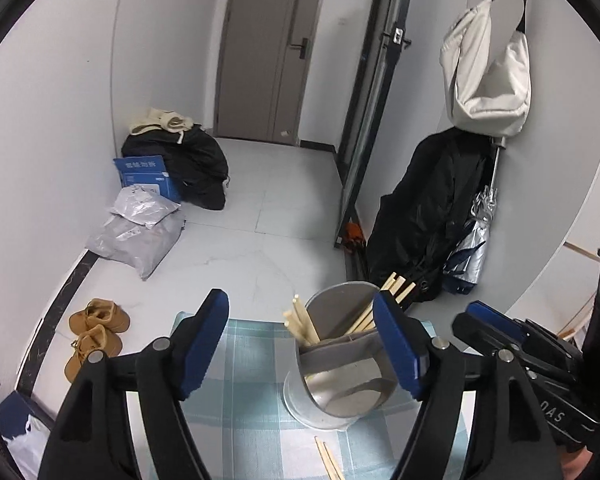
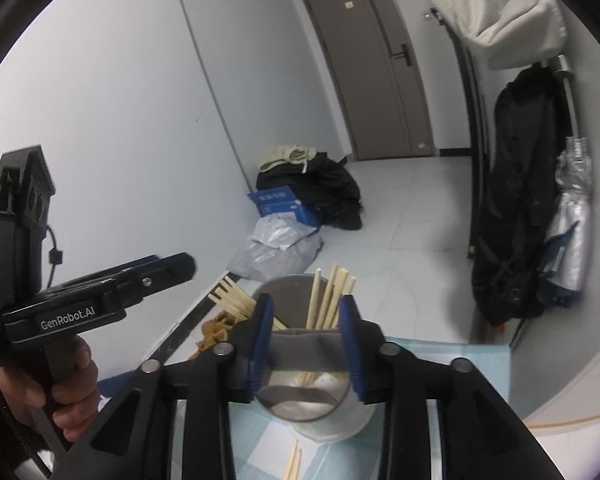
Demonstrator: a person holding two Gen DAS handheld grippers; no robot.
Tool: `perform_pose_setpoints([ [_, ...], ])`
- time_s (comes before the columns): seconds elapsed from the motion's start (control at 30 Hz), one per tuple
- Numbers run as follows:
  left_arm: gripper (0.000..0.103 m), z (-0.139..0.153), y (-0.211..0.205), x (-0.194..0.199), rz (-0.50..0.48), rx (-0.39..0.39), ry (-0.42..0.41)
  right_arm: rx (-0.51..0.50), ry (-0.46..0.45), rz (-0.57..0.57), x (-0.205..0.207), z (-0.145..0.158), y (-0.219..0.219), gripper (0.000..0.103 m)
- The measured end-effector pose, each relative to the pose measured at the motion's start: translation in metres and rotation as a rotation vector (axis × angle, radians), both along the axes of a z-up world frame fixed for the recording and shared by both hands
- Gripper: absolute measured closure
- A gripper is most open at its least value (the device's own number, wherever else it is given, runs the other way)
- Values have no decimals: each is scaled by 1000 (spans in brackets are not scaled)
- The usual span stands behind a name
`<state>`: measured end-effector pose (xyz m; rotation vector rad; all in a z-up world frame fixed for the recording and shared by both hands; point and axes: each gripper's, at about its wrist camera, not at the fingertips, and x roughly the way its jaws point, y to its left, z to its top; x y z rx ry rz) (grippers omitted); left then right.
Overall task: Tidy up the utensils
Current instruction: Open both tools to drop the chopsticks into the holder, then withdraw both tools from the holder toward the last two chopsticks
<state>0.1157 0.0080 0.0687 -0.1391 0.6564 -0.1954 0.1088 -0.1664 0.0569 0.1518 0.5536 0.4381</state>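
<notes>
My left gripper [image 1: 300, 344] has fingers spread wide, nothing between them; right gripper [image 2: 306, 344] is partly spread, empty, straddling the holder rim without touching. Metal utensil holder [image 1: 336, 364] has a grey divider: chopsticks [image 1: 302, 324] lean in the left compartment, more chopsticks [image 1: 396, 286] in the far right one. Two loose chopsticks [image 1: 328, 460] lie near on the checked cloth [image 1: 252, 356]. Only the right view shows the hand [image 2: 66, 396] on the left grip. Brown shoes [image 1: 96, 332] left on the floor, grey door [image 1: 268, 48] far.
</notes>
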Motion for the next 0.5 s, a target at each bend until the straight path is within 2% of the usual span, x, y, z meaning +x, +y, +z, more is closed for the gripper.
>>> perform_pose_setpoints([
  [0.1,22,5,0,-12,30,-1,-17,7,-16,-13,-16,7,-5,66],
  [0.2,18,10,-1,-25,43,4,-43,5,-37,-21,-32,11,-7,58],
  [0.33,17,11,-4,-47,40,10,-58,-3,-68,-47,-55,14,-9,36],
  [0.43,17,9,-5,-63,52,-4,-80,3,-79,-60,-73,12,-12,33],
  [0.5,13,6,-5,-71,67,-5,-90,1,-79,-65,-81,7,-13,33],
])
